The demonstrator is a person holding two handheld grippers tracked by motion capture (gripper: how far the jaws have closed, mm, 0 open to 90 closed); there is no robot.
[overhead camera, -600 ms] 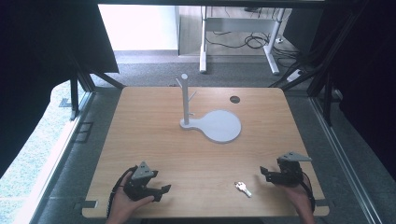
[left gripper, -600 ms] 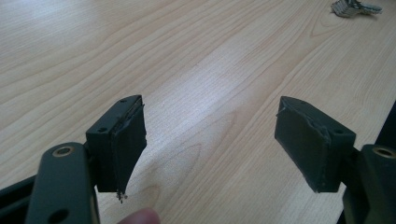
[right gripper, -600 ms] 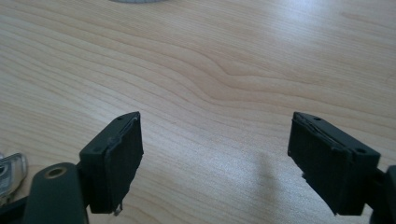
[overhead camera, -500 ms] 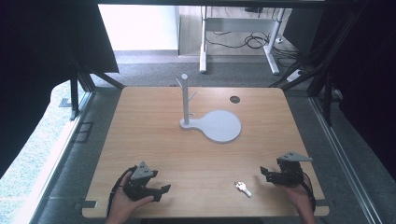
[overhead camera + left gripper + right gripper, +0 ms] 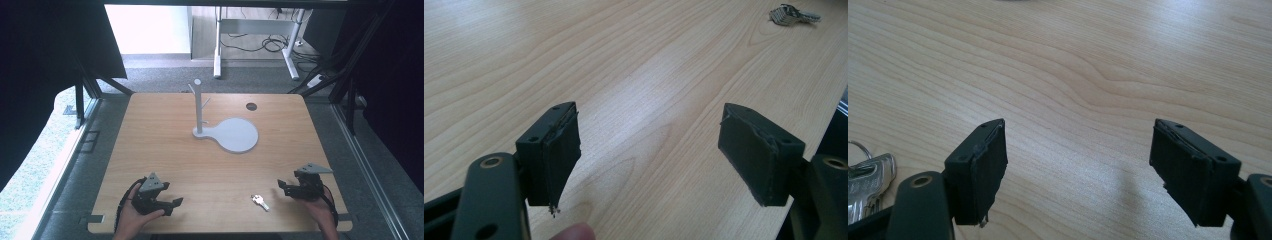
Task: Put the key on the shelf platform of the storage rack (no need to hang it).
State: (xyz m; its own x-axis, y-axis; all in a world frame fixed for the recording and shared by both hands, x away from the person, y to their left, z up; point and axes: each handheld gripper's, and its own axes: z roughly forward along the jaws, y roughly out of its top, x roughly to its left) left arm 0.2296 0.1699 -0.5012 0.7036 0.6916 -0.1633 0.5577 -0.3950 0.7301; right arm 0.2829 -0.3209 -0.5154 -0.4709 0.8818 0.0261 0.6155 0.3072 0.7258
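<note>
Tongs (image 5: 175, 202) at the near left corner of the desk (image 5: 165, 135) sit in the person's left hand (image 5: 131, 220), jaws spread wide with bare wood between them, as the left gripper view (image 5: 649, 150) shows. Toward the far middle stands a grey stand (image 5: 199, 107), a slim upright post with short pegs, on a flat round base (image 5: 236, 135) that carries nothing. Right of its top, a small dark hole (image 5: 251, 106) marks the desk. Near the front edge, right of centre, lies the key (image 5: 260, 201) on its ring, flat on the wood and untouched. Just right of it, the right tongs (image 5: 281, 186) rest in the right hand (image 5: 320, 210), jaws wide and holding nothing; in the right gripper view (image 5: 1078, 165) the key (image 5: 865, 187) lies just outside one jaw.
</note>
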